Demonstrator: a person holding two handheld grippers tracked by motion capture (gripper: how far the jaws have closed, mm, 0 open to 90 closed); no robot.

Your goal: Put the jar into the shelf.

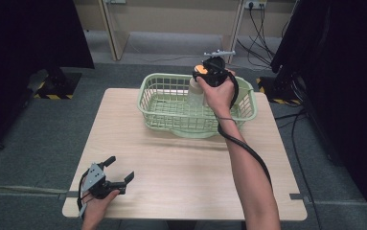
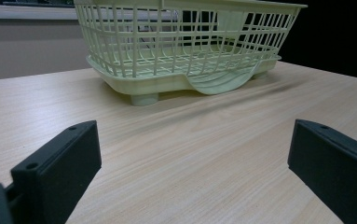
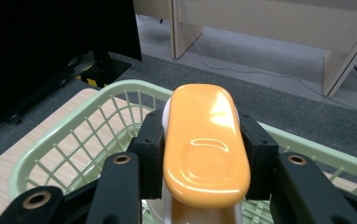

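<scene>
Two risks: right gripper (image 3: 204, 154) jaws clamp only the orange cap (image 3: 206, 149) of the bottle (image 1: 196, 95), hanging below them over the green basket (image 1: 152, 84), so it may slip or clip the rim; left gripper (image 1: 116, 170) jaws splayed wide on the bench (image 1: 181, 163).

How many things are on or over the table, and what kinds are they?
Baskets: 1, the green basket.
Bottles: 1, the bottle with an orange lid, held over the basket.
Grippers: 2, the left gripper and the right gripper.
Total: 4
</scene>
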